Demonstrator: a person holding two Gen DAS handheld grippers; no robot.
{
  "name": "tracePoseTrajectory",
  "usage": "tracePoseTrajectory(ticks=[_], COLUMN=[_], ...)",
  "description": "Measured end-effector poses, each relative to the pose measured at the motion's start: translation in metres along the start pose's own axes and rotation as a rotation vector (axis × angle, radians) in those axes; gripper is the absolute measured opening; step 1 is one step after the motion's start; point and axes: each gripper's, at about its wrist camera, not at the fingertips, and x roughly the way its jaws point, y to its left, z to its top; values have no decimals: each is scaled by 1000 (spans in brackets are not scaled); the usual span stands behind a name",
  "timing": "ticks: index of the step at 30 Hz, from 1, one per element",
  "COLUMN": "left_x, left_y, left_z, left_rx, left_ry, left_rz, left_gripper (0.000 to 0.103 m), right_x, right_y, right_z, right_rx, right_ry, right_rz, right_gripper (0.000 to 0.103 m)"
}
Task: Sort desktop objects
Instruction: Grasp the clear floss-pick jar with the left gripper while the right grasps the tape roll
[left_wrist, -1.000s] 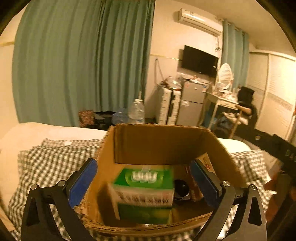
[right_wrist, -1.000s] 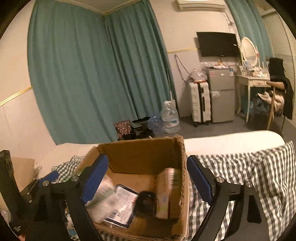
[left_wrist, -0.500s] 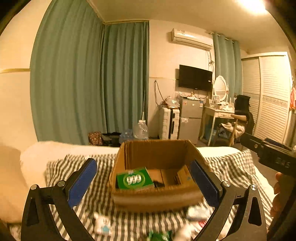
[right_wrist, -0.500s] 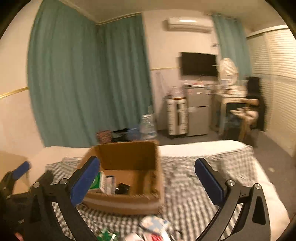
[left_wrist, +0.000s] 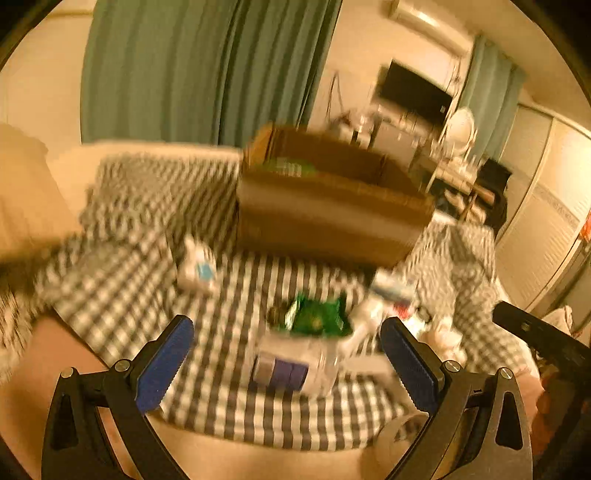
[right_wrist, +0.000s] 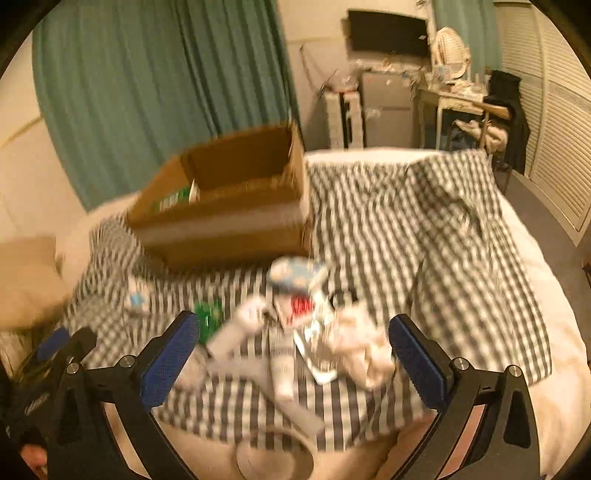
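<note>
Left claw (left_wrist: 286, 360): jaws spread wide, nothing between the pads, nothing touched. It points down at a clutter of small items lying on a checked cloth (left_wrist: 122, 280) spread over a bed. Directly ahead of it, a white pack (left_wrist: 291, 363) with a purple panel; just behind that, a green packet (left_wrist: 317, 314). A small white item with a blue mark (left_wrist: 197, 269) lies apart, to the left. All are blurred; their labels cannot be read.

Right claw (right_wrist: 291, 347): jaws spread fully, having just been opening; nothing between them. Ahead of it, a loose heap: a white tube (right_wrist: 240, 328), a pack with red print (right_wrist: 299, 306), a blue-and-white packet (right_wrist: 295, 271), and a crumpled pale wrapper (right_wrist: 354, 343). The green packet (right_wrist: 208, 314) sits just left of the heap.

Beyond the clutter, a cardboard box (right_wrist: 225, 229) stands on the cloth, open at the top. A green carton (right_wrist: 173, 199) lies inside, against its left wall. The box's other contents cannot be made out.

Background: teal curtains (right_wrist: 147, 85), a wall screen (right_wrist: 388, 31), a cluttered dresser (right_wrist: 454, 96).
</note>
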Motion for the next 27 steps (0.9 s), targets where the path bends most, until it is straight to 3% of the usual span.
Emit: tracePoseTrajectory(ticks=[4, 10, 15, 23, 27], left_x=[17, 46, 69, 83, 83], left_y=[-6, -10, -10, -20, -11], left_z=[-22, -36, -40, -44, -37], left_rx=[64, 139, 154, 231, 191], left_ry=[20, 111, 172, 125, 99], left_rz=[-11, -63, -80, -11, 6], left_gripper=[103, 103, 103, 103, 103], right_x=[15, 45, 61, 99, 110], right_y=[1, 12, 24, 24, 25], right_z=[-30, -79, -94, -111, -115], right_rx=[24, -58, -120, -93, -98], right_ry=[113, 289, 342, 457, 489], right_rz=[45, 42, 22, 6, -21], right_gripper=[103, 103, 103, 103, 103])
